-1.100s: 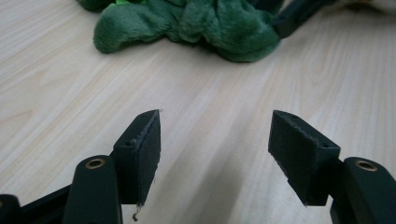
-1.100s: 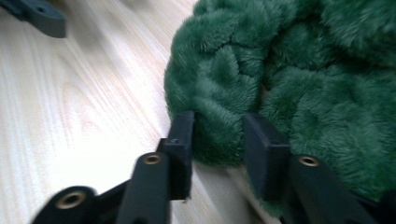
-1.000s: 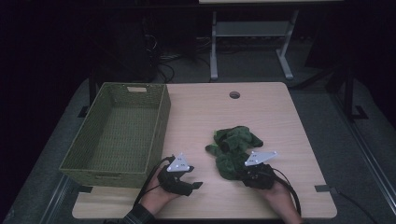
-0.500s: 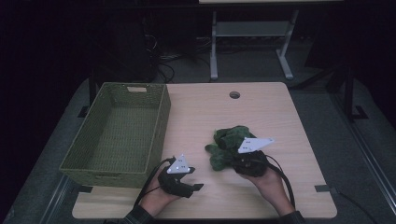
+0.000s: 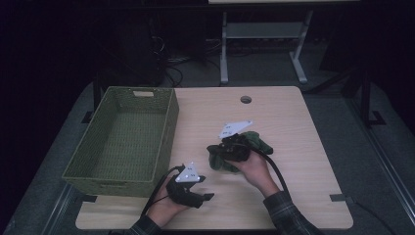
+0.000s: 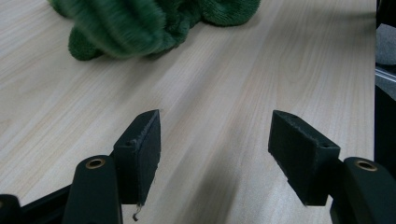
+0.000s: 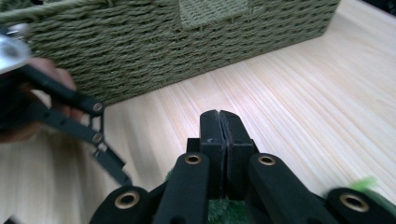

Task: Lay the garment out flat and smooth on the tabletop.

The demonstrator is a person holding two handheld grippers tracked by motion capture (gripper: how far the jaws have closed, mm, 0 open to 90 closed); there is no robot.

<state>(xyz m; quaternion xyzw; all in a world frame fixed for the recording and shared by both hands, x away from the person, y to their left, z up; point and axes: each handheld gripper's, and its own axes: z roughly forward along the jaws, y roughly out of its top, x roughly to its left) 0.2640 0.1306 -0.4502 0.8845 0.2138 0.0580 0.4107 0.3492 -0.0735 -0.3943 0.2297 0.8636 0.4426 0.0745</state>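
Centre frame, our right tool (image 5: 215,155) clamps the green cloth (image 5: 258,142); left tool (image 5: 208,197) open; we lift clear before the basket (image 5: 172,116).

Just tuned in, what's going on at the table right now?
A person works two handheld grippers over a wooden table. The right gripper is clamped on a dark green towel and has it bunched up off the table, facing the woven green basket. In the right gripper view its jaws are pressed together, with green fabric showing beneath them. The left gripper rests near the basket's front corner, jaws open and empty. The basket looks empty.
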